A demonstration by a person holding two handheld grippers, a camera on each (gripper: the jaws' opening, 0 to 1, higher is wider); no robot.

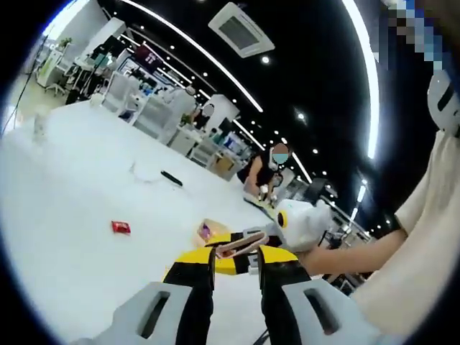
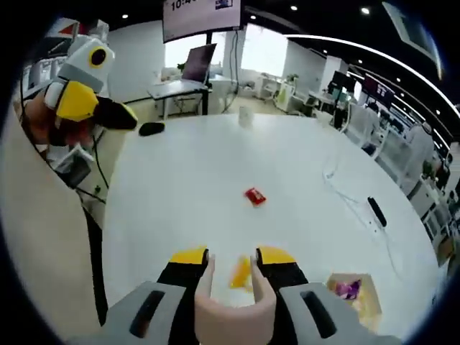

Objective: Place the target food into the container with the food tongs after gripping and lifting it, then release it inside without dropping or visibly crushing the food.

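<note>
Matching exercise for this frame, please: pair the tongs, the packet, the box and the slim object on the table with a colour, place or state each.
Things:
1. food tongs
2. packet
3. box
4. slim object

Descriptions:
a. red
b. black, beside the white cable
c. clamped between the jaws of the right gripper
d. holds something purple

Pairs: 1-c, 2-a, 3-d, 4-b
</note>
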